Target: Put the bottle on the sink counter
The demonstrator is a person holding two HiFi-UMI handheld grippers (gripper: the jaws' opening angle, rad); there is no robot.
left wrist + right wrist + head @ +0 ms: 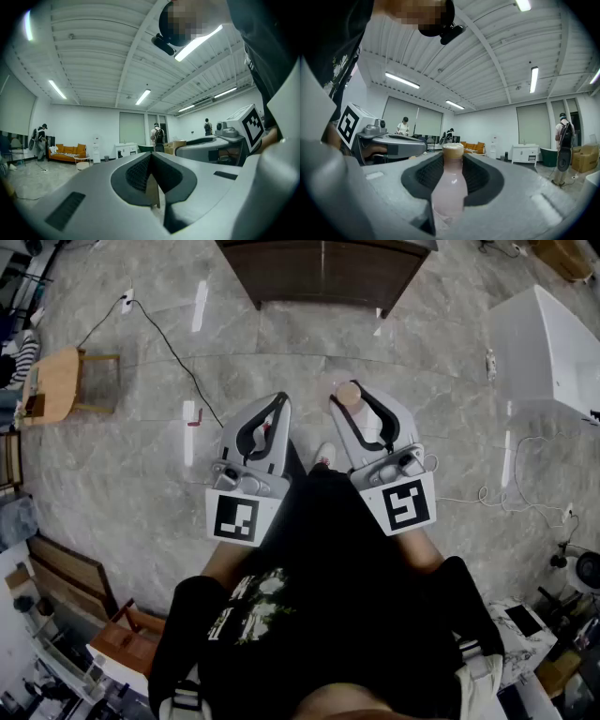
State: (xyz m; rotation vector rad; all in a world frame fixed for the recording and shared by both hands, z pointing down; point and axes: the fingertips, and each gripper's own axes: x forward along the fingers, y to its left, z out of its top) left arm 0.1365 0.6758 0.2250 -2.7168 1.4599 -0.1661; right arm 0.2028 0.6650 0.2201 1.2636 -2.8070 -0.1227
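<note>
A pale pink bottle with a tan cap stands upright between the dark pads of my right gripper, which is shut on it. In the head view the right gripper is held in front of my body above the grey stone floor, the cap showing at its tips. My left gripper hangs level beside it. Its jaws meet at the tips, shut with nothing in them. A white cabinet with a tap stands far off by the back wall.
A dark wooden cabinet stands ahead and a white box-like unit at the right. A wooden stool and a black floor cable lie to the left. An orange sofa and several people stand far off.
</note>
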